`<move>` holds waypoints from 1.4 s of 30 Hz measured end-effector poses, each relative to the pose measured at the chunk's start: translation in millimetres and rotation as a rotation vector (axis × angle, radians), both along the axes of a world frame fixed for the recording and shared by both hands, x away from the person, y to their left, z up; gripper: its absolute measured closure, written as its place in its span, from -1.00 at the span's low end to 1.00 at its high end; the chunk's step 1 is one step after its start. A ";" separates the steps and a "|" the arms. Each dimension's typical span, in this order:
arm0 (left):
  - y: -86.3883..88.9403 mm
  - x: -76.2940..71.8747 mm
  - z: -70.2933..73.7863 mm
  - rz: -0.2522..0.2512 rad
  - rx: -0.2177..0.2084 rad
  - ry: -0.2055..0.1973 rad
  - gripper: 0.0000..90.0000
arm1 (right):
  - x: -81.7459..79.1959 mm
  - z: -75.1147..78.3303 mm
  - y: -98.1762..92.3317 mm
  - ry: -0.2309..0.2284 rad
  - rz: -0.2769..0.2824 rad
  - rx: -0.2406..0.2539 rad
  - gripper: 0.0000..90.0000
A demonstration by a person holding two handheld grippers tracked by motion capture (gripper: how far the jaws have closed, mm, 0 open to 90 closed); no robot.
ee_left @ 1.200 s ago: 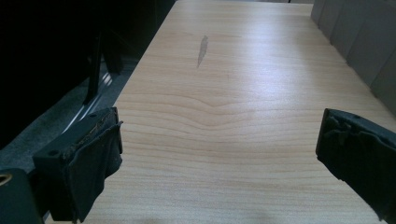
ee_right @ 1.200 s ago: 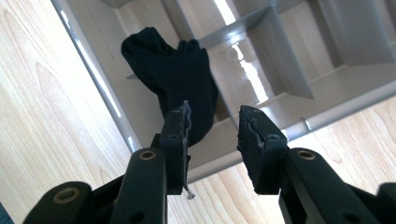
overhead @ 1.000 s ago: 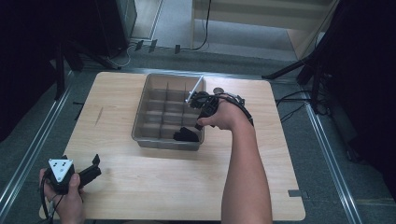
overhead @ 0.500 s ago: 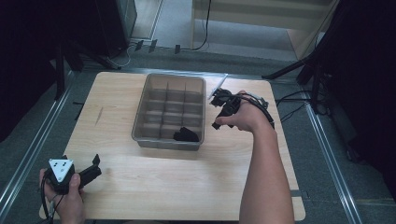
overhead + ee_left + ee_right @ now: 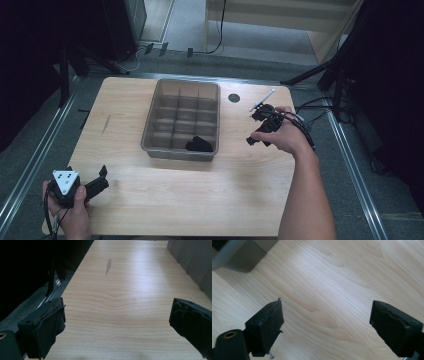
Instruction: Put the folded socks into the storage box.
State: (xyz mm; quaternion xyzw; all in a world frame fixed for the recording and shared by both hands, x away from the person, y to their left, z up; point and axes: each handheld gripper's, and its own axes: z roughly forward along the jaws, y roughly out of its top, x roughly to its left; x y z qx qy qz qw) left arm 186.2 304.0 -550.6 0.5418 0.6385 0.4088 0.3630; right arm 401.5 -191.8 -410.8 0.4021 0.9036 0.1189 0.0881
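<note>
The right claw [image 5: 256,134] hovers over bare wood to the right of the grey divided tray [image 5: 212,152], well clear of its wall. Its jaws have just been opening and now stand wide, with nothing between them; in the right gripper view the right claw [image 5: 325,322] shows only pale wood grain in the gap, and a corner of the tray [image 5: 242,257] sits off at the upper left.

The small black object [image 5: 199,144] lies inside the tray, in a compartment of the row nearest the person, toward the right end, apart from both claws.

The left claw [image 5: 100,181] rests low at the near left corner of the table [image 5: 240,190], held in the person's left hand [image 5: 75,210]. Its jaws are also spread wide and empty; in the left gripper view the left claw [image 5: 117,322] frames plain table surface.
</note>
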 end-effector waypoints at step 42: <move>1.3 1.0 0.1 -0.013 -0.008 0.012 -0.98 | -80.8 -85.7 -115.9 -0.338 -0.497 0.313 -1.00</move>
